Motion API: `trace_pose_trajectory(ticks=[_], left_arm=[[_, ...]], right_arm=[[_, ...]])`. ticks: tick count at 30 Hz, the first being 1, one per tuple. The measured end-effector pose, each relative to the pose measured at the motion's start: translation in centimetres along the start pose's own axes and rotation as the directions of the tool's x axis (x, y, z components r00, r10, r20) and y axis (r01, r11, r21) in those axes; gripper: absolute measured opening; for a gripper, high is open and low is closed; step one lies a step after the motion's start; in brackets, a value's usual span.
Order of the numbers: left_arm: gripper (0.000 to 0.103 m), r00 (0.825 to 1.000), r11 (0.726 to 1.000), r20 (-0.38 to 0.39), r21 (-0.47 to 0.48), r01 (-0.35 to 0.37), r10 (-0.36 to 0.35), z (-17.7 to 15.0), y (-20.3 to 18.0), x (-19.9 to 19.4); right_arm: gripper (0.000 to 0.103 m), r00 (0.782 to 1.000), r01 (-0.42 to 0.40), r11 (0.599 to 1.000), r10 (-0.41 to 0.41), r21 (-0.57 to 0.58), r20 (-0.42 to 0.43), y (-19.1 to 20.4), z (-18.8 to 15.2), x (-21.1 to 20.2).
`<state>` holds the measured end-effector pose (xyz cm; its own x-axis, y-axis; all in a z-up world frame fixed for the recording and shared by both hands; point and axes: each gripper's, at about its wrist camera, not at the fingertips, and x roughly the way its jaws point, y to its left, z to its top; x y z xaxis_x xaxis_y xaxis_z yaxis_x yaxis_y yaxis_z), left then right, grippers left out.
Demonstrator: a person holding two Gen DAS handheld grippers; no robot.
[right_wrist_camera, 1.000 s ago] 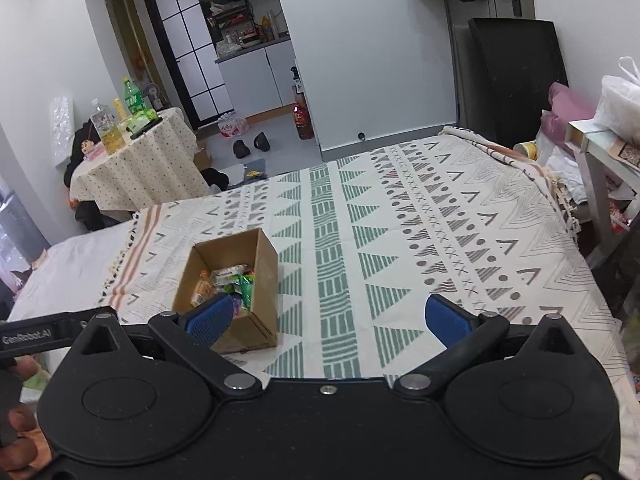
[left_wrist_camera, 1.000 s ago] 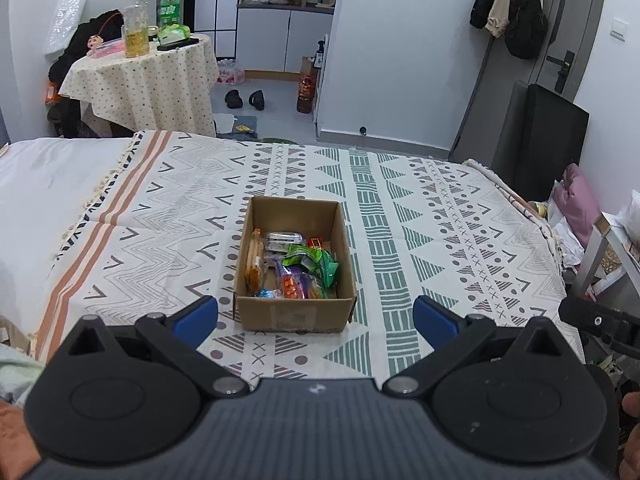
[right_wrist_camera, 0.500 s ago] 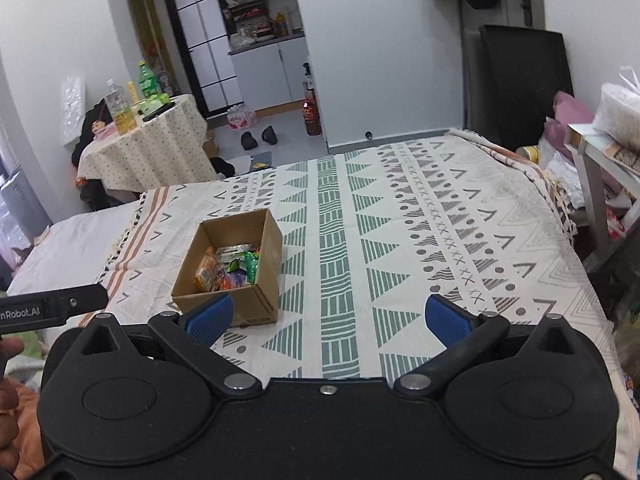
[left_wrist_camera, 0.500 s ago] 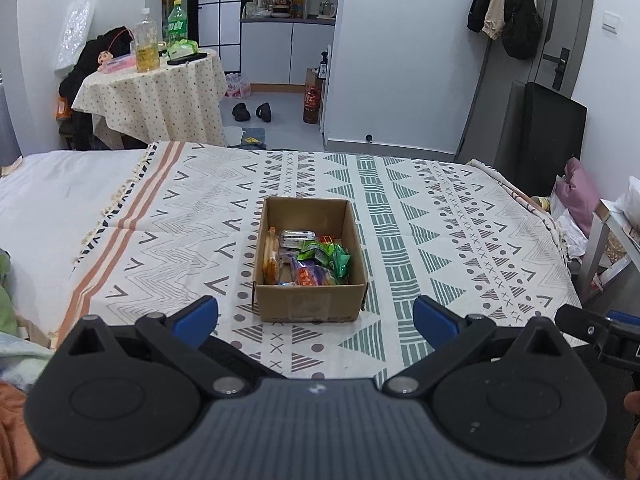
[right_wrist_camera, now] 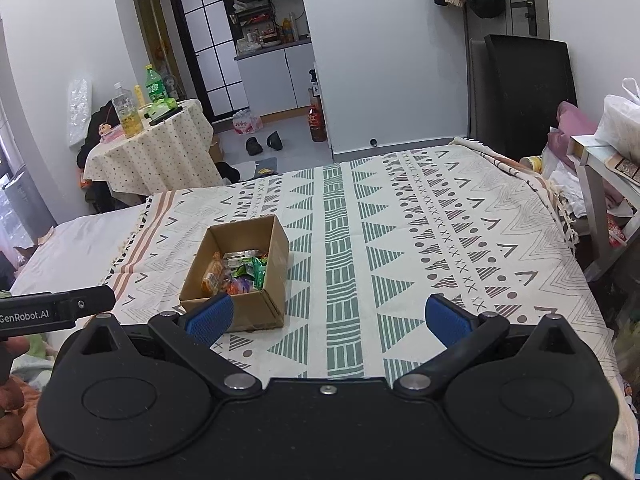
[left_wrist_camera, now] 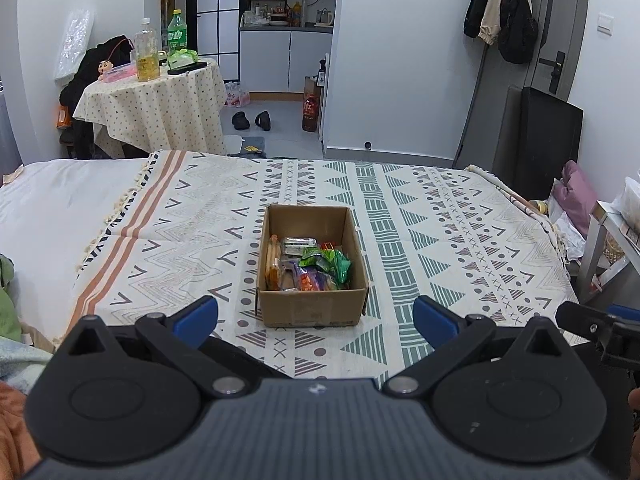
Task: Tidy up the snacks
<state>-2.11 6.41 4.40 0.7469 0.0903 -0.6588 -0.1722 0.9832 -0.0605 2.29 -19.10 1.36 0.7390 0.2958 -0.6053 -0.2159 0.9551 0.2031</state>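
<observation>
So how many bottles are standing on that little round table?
2: a clear bottle of yellow liquid and a green bottle behind it, both on the round table. Others may be hidden.

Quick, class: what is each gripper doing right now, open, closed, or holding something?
Left gripper: open, holding nothing, short of the brown cardboard box of snack packets.
Right gripper: open, holding nothing.
</observation>
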Motion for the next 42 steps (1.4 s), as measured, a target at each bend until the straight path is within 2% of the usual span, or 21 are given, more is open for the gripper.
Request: trace_pose_trajectory(ticks=[42], left_arm=[[0.103, 1.000, 1.000, 0.004, 0.003, -0.003, 0.003, 0.17, 0.05, -0.02]], right_arm=[[0.103, 1.000, 0.005, 1.000, -0.005, 0.002, 0.001, -0.17, 0.16, 0.08]])
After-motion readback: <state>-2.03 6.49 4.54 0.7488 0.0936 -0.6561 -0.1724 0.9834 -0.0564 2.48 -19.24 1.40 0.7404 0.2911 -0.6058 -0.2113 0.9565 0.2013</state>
